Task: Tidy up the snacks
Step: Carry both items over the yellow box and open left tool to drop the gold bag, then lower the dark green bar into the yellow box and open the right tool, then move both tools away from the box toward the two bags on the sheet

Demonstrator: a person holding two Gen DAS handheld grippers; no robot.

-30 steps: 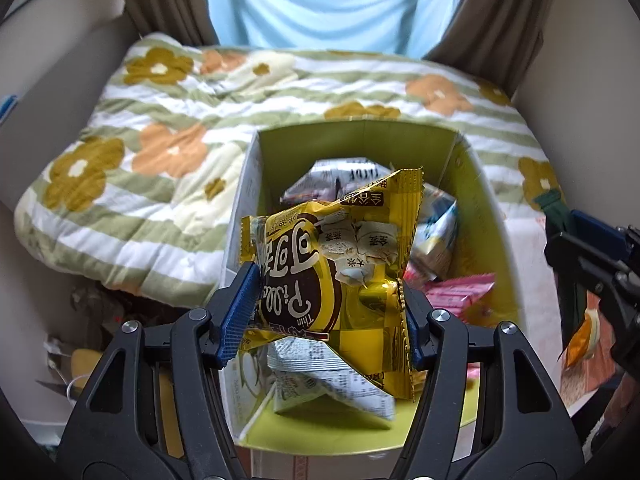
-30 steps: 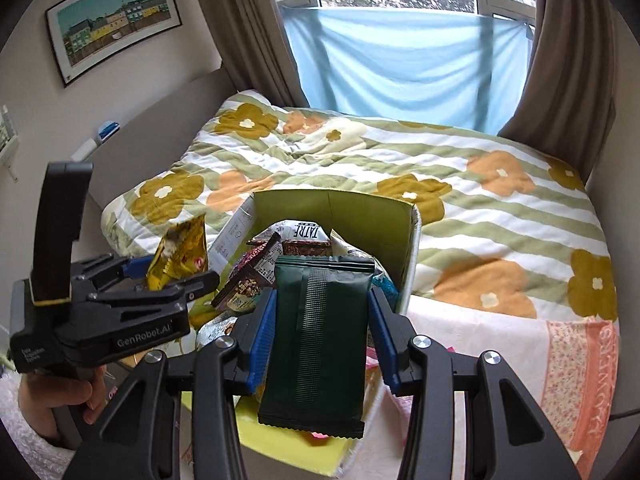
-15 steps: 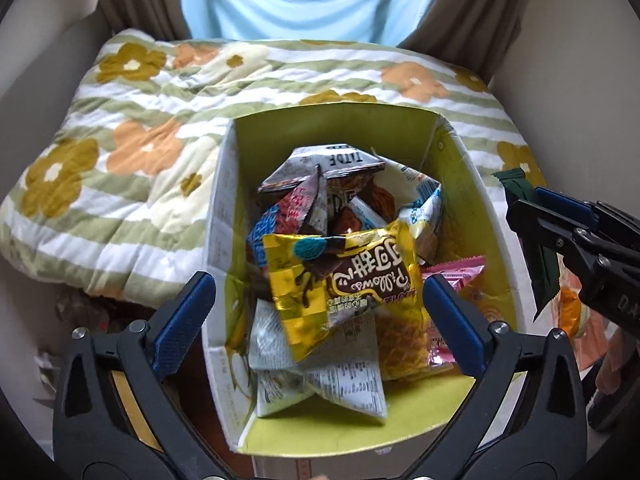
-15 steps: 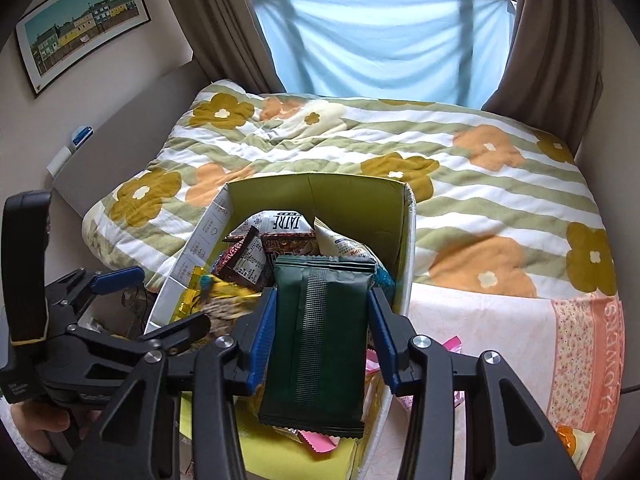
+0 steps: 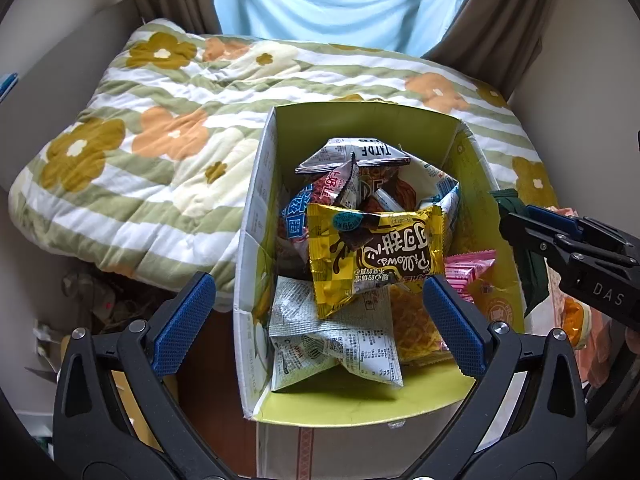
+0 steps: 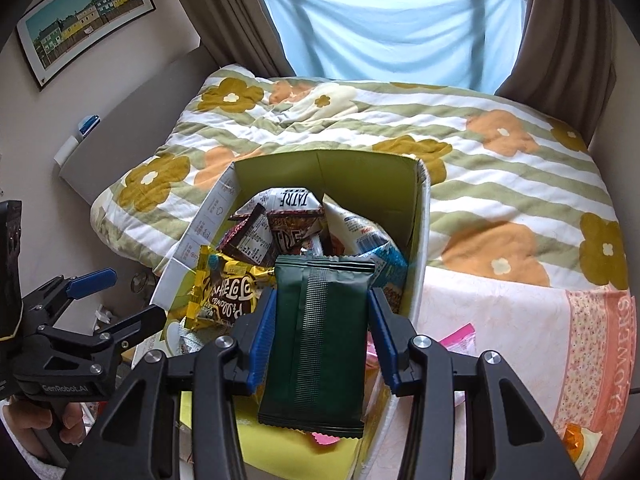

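Left tool (image 5: 318,330) hangs wide apart w/ nothing in it, right over the box (image 5: 256,248), prob. because the yellow packet (image 5: 376,254) now lies on top of the snack heap inside. Bed (image 5: 160,152) w/ flowered quilt sits behind and left of box. Right tool (image 6: 322,334) is clamped on a dark green packet (image 6: 318,344), held upright above the box's near right corner, likely to go in next. In the way: heap is already high, so green pkt may slide off; left tool is close by too. Pink wrapper (image 6: 460,338) lies outside box, on the floral cloth (image 6: 520,340).
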